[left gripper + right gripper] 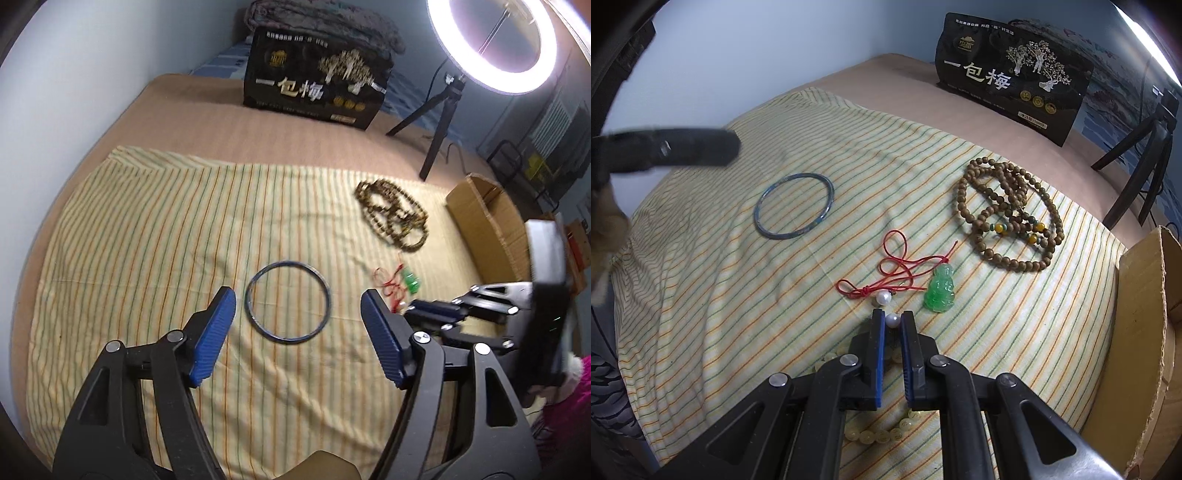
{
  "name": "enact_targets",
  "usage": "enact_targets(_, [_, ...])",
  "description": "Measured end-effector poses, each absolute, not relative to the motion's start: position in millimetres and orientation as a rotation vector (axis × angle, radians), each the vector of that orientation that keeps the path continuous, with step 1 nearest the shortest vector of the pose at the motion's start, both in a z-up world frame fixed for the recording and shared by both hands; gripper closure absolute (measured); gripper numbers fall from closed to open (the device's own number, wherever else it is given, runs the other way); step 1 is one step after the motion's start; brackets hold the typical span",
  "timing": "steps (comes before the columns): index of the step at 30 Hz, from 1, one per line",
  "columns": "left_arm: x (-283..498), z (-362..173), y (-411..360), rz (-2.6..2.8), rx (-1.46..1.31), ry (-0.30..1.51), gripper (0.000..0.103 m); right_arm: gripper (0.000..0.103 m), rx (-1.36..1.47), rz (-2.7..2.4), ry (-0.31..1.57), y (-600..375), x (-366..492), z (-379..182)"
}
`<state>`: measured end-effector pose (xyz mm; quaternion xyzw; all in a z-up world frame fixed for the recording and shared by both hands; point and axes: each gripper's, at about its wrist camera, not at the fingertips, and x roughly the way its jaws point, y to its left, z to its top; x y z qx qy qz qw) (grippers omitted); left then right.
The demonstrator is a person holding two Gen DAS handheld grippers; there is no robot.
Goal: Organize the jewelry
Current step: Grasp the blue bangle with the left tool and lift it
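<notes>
Down at your right gripper (pixel 893 320), the blue ribbed pads are clenched on a small white pearl bead (pixel 892 319), with a second white pearl (pixel 885 296) just ahead of it on the yellow striped cotton cloth (pixel 720 295). Only the right wrist view shows this grip, along with the pale yellowish translucent bead bracelet (pixel 882 435) lying under the gripper near the cloth's near edge. That view also gives you the carved green jade pendant (pixel 940 288) on its looped red cord (pixel 897 266), sharp and glossy, just beside the pearls; in the left wrist view the same pendant (pixel 412 282) is only a blurred green spot.

Your left gripper (pixel 298 314) is released, its pads spread wide above the cloth, and the thin dark blue bangle (pixel 288 303) lies flat on the cloth between and just beyond them. The long strand of round brown wooden beads (pixel 1008 214), with a few amber and green ones, is coiled in loops toward the cloth's far right corner. An open corrugated cardboard box (pixel 487 225) stands beside the cloth's right edge. Only the left wrist view shows the glowing ring light (pixel 493 40) on its black tripod; both show the black printed package (pixel 1012 77) standing upright beyond the cloth's far edge.
</notes>
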<state>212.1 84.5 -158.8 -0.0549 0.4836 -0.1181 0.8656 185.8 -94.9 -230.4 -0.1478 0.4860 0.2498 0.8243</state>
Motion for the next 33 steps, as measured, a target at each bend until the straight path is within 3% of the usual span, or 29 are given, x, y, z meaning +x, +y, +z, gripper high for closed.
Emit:
enact_targets(12, [220, -202, 49, -0.183, 0.125, 1.067, 0.030, 0.097, -0.301, 0.535, 1.037, -95, 189, -232])
enact_targets(14, [223, -206, 46, -0.159, 0.152, 1.065, 0.027, 0.097, -0.301, 0.538, 1.036, -96, 189, -232])
enact_targets(17, [228, -212, 48, -0.158, 0.123, 1.063, 0.021, 0.093, -0.299, 0.540, 1.032, -96, 189, -231])
enact_targets(19, [232, -215, 52, -0.158, 0.093, 1.060, 0.017, 0.085, -0.300, 0.550, 1.027, -96, 188, -231])
enact_targets(21, [235, -216, 56, -0.160, 0.063, 1.052, 0.017, 0.084, -0.304, 0.555, 1.024, -96, 188, -231])
enact_targets(29, [235, -220, 58, -0.170, 0.067, 1.015, 0.018, 0.082, -0.301, 0.555, 1.019, -96, 187, -230])
enact_targets(33, [236, -219, 60, -0.167, 0.065, 1.004, 0.029, 0.086, -0.308, 0.552, 1.016, -95, 187, -230])
